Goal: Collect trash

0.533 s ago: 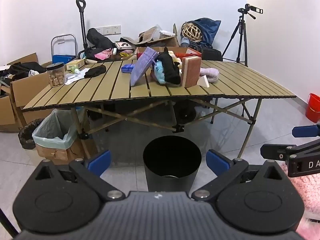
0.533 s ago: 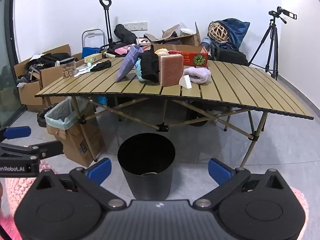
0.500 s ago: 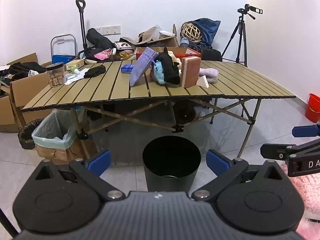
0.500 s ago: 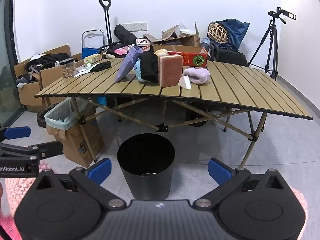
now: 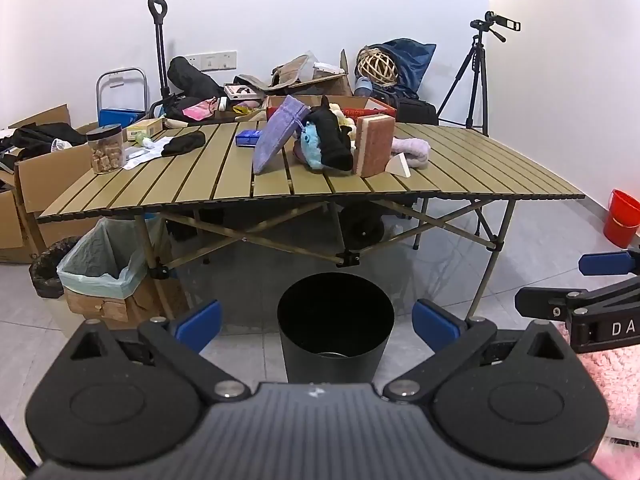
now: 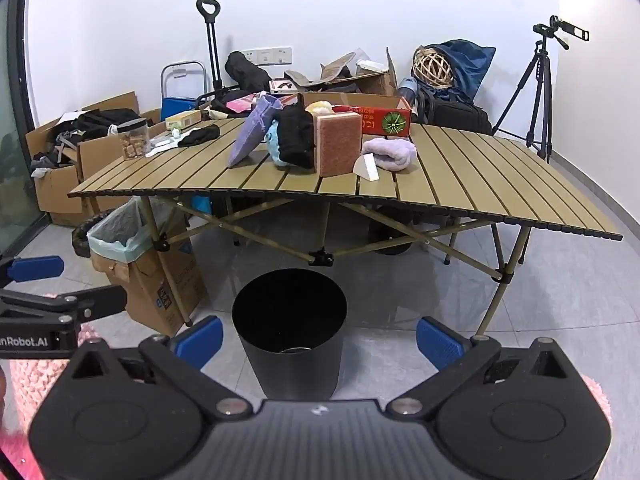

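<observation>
Nothing has moved since half a second ago. Beyond the black bin (image 5: pixel 335 326), the slatted tabletop (image 5: pixel 460 172) holds clutter, nearest a white paper scrap (image 6: pixel 366 167). Both hand-held grippers, left (image 5: pixel 316 322) and right (image 6: pixel 318 336), gape empty, poised over the bin.

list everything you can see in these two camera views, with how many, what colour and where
folding table: 1, tan slats, centre
bin: 1, black, floor in front of table
lined box: 1, cardboard with pale green bag, under table's left end
jar: 1, clear, black lid, table left
pouch: 1, purple, table centre
plush toy: 1, blue, beside pouch
sponge block: 1, pink, upright
tripod: 1, black, back right
bucket: 1, red, right wall
left gripper: open, empty
right gripper: open, empty
</observation>
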A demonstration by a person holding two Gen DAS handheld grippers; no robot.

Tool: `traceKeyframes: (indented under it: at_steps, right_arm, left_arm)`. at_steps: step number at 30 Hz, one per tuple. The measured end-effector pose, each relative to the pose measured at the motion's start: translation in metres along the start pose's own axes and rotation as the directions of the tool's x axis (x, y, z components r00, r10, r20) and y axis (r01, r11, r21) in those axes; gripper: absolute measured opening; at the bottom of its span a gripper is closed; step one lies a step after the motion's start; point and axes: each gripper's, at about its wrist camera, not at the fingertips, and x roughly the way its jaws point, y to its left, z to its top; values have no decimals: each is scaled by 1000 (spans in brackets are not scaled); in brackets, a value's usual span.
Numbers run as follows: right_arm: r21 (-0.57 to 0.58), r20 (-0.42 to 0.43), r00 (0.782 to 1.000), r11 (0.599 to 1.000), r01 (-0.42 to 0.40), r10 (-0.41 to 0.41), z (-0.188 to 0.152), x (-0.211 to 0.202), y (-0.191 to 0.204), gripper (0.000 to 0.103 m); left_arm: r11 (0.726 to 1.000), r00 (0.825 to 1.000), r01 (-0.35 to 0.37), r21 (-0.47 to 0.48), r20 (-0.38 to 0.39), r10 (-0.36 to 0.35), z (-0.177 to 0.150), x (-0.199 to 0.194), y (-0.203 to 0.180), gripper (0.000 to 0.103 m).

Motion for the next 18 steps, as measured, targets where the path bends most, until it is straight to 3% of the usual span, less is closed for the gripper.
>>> traceKeyframes:
  at_steps: [18]
  right_arm:
    - [-4, 2, 1000, 1000, 6, -6, -5, 5, 6, 103]
  left_arm:
    - [1000, 1000, 8, -1, 4, -8, 3, -4, -9, 103]
